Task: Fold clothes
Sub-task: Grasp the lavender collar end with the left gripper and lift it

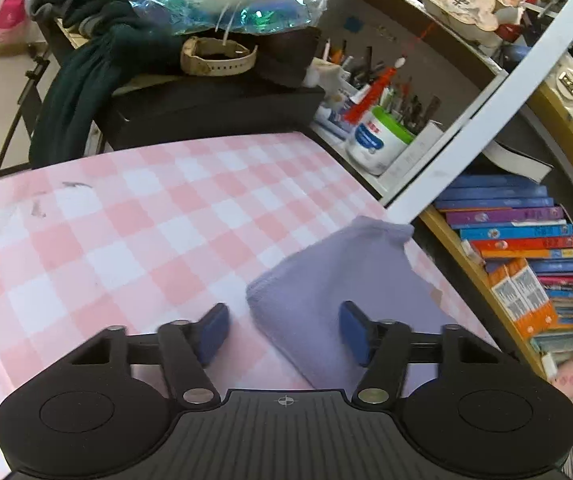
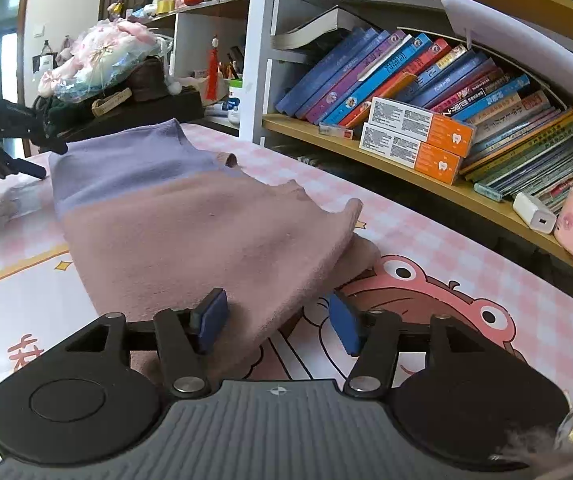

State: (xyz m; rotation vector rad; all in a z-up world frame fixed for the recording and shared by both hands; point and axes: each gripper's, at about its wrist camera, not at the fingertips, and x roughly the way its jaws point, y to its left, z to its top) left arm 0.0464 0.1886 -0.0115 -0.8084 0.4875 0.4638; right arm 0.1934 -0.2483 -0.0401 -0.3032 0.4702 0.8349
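My left gripper [image 1: 284, 332] is spread wide, its flat blue rubber pads well apart with nothing between them; the right-hand pad hangs over the lavender end of the garment [image 1: 338, 300], whose stitched hem corner lies just ahead of the gap. That cloth is soft and slightly napped, lying flat on the smooth pink-and-white checked table cover [image 1: 126, 220]. Beyond it, ahead of the fingers, sit a cream watch strap [image 1: 216, 56] curled into a loop on a black box, a crinkled clear plastic bag above it, and a white lotion jar with a green lid [image 1: 378, 144] to the right. My right gripper [image 2: 276, 322] is also spread, pinching nothing; the fuzzy dusty-pink end of the same two-tone garment [image 2: 206, 232] lies under its left pad, the pointed corner reaching between the fingers. The garment's ragged far edge is rumpled into small peaks. Under my right pad is a glossy cartoon frog print [image 2: 426, 292] on the cover. To the right, a curved wooden shelf holds slanting paperback books [image 2: 406, 76] and two orange-ended cardboard boxes [image 2: 418, 136].
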